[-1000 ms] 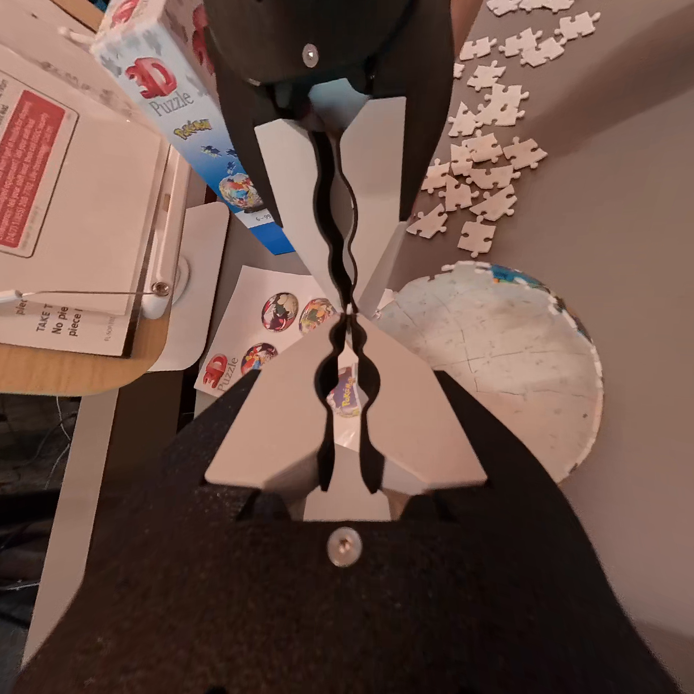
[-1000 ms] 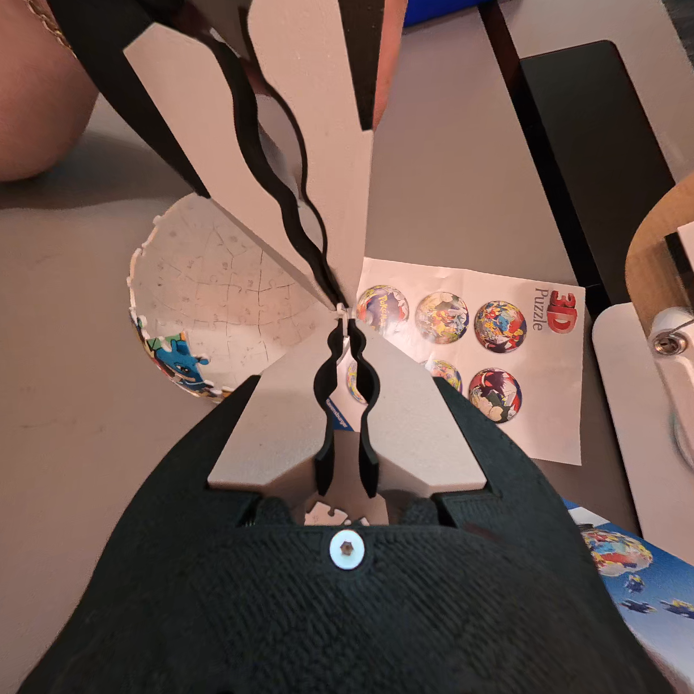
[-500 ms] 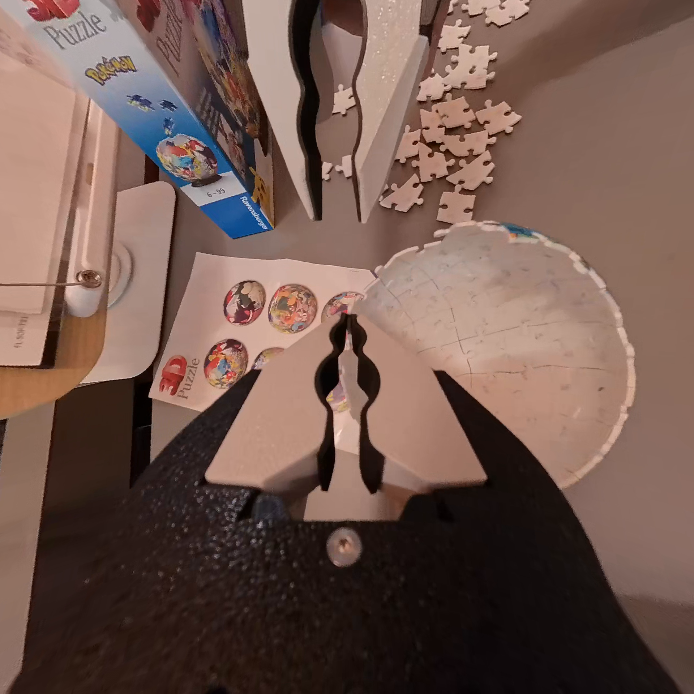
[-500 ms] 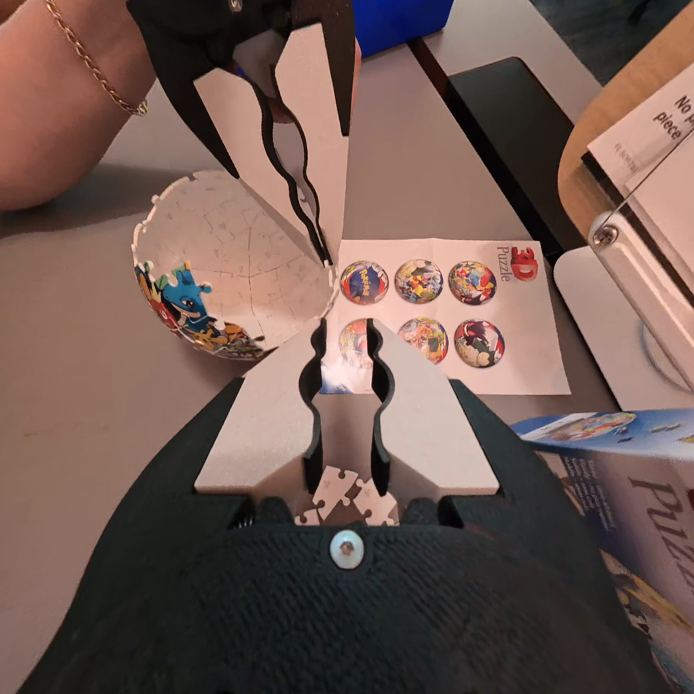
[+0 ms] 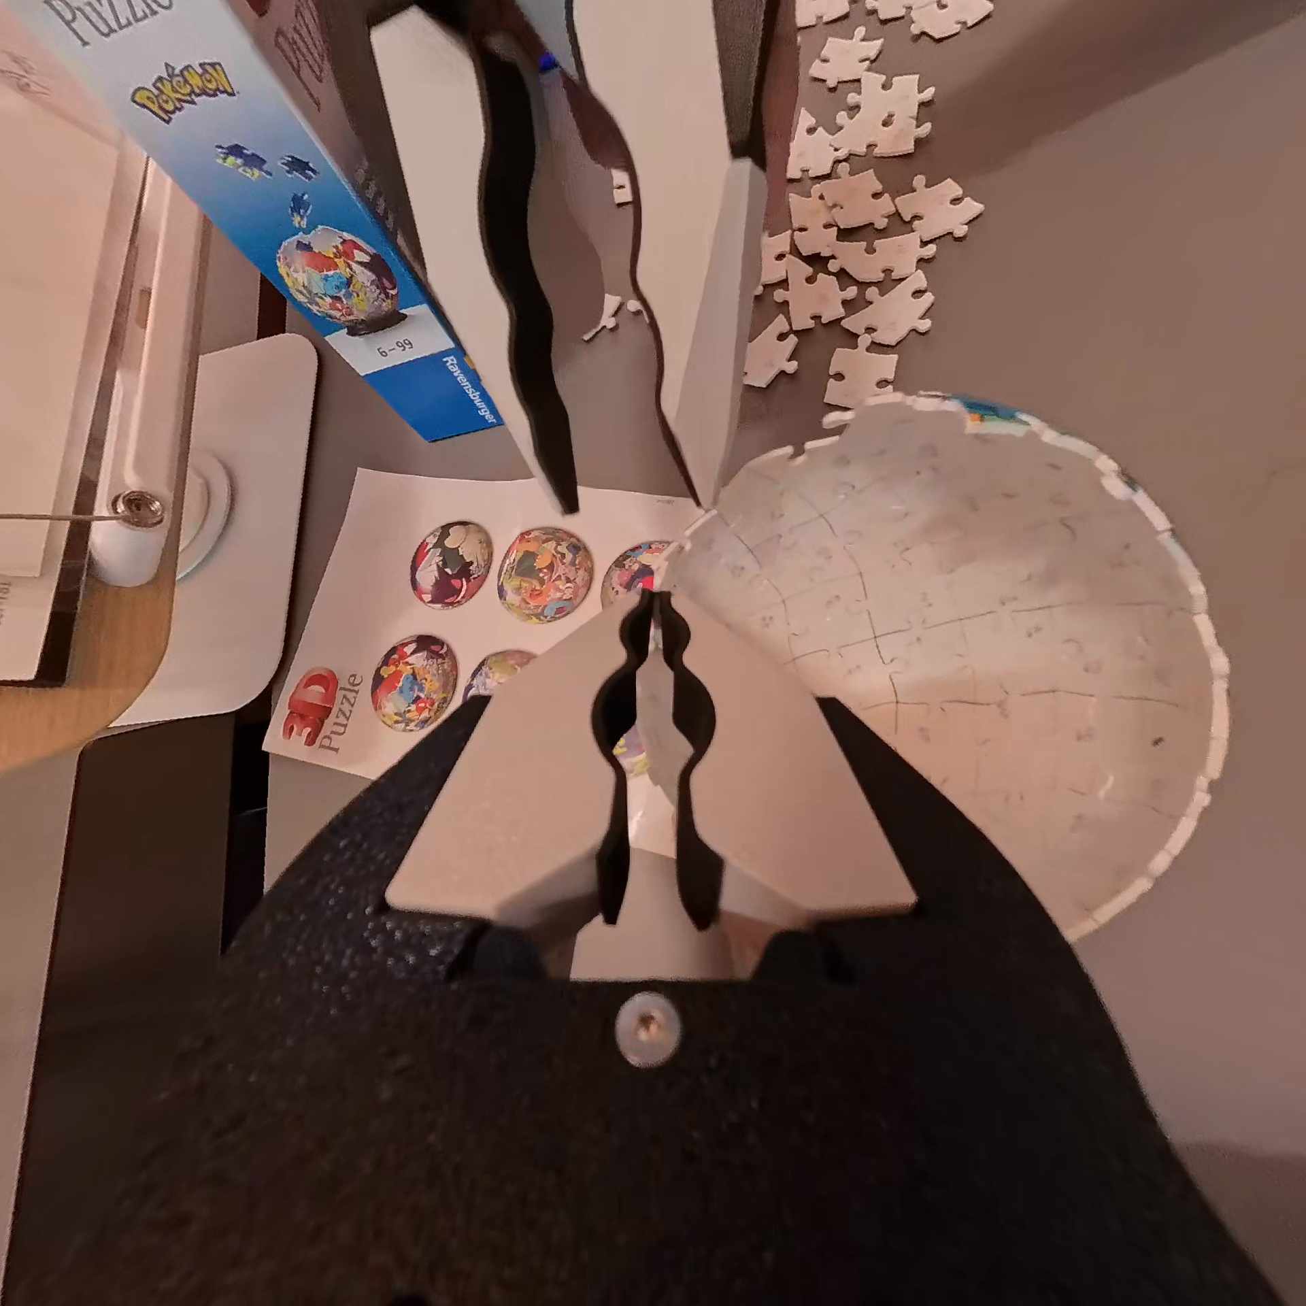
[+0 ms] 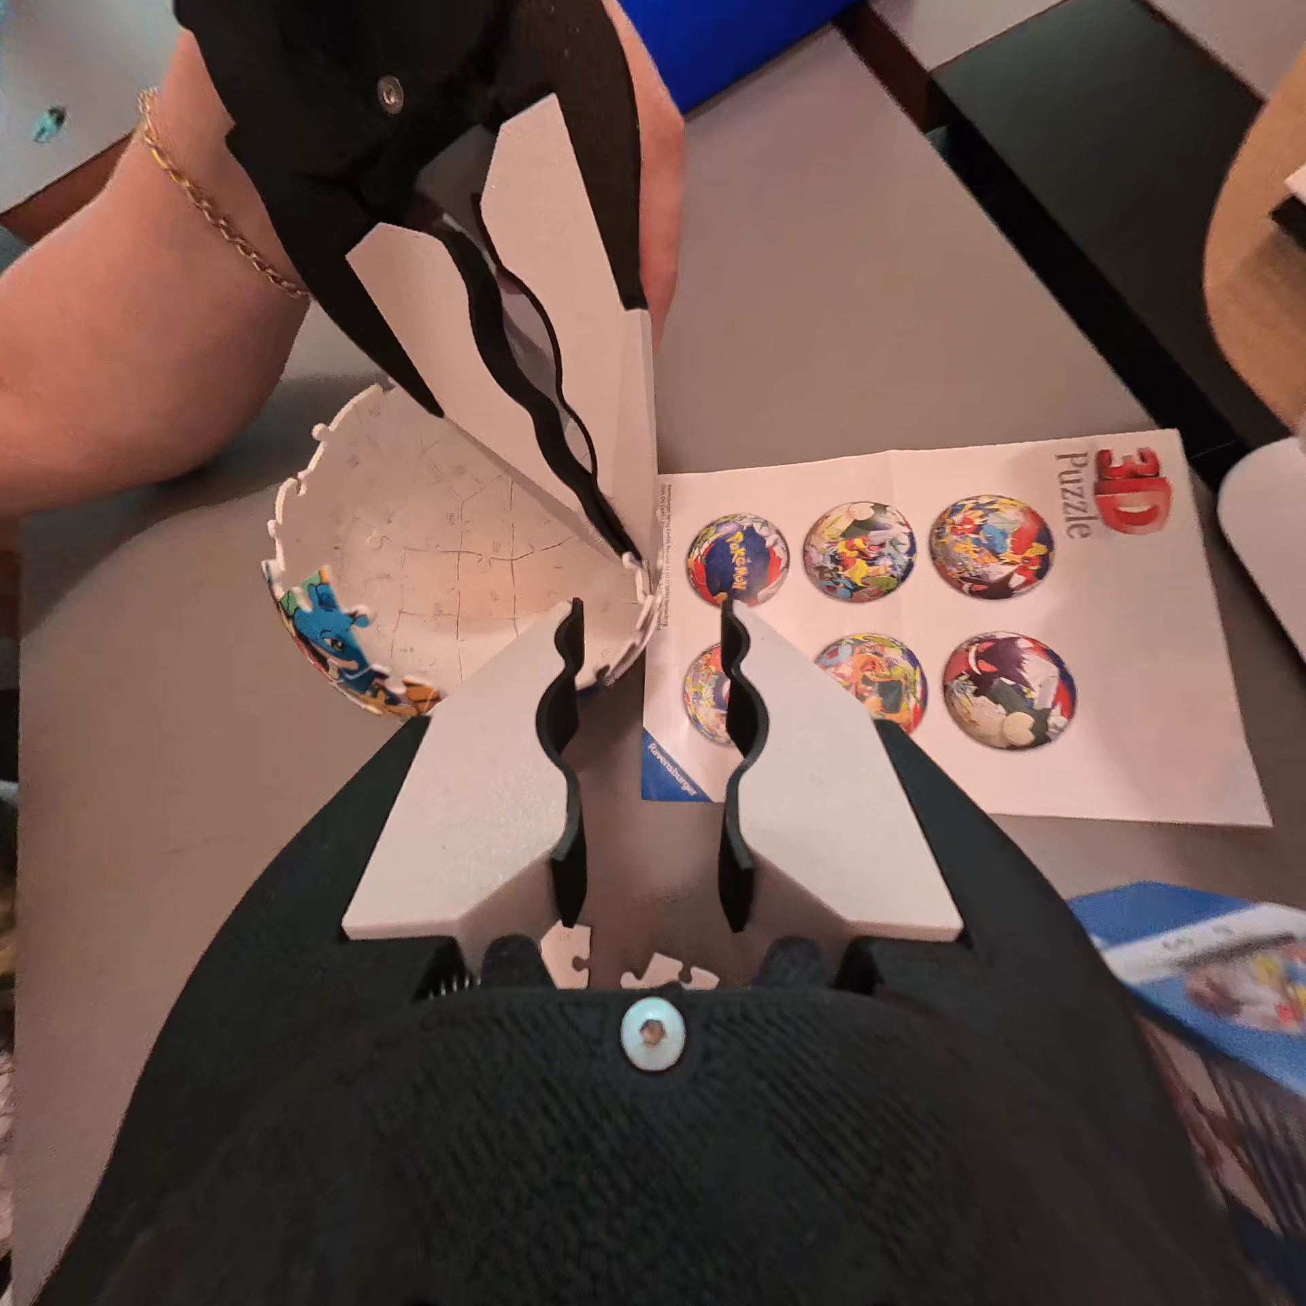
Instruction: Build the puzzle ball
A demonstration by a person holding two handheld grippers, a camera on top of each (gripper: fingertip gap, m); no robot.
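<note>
- The puzzle ball, a half-built white plastic shell [image 5: 989,636] with coloured pictures on its outer side, lies tilted on the grey table [image 5: 1166,283], touching the white printed leaflet [image 6: 989,636].
- Our left gripper [image 5: 651,601] is closed on the rim of the shell and pinches the edge pieces.
- Our right gripper [image 6: 650,611] stands wide apart and holds nothing, near the same rim.
- We judge that a hard pull on the rim can pop the joined pieces apart.
- If the left grip slips, the round shell can roll toward the loose white puzzle pieces [image 5: 862,233].
- Which piece the left fingers pinch we cannot tell, because they cover it.
- The blue cardboard puzzle box [image 5: 318,233] is cut off at the frame edge.
</note>
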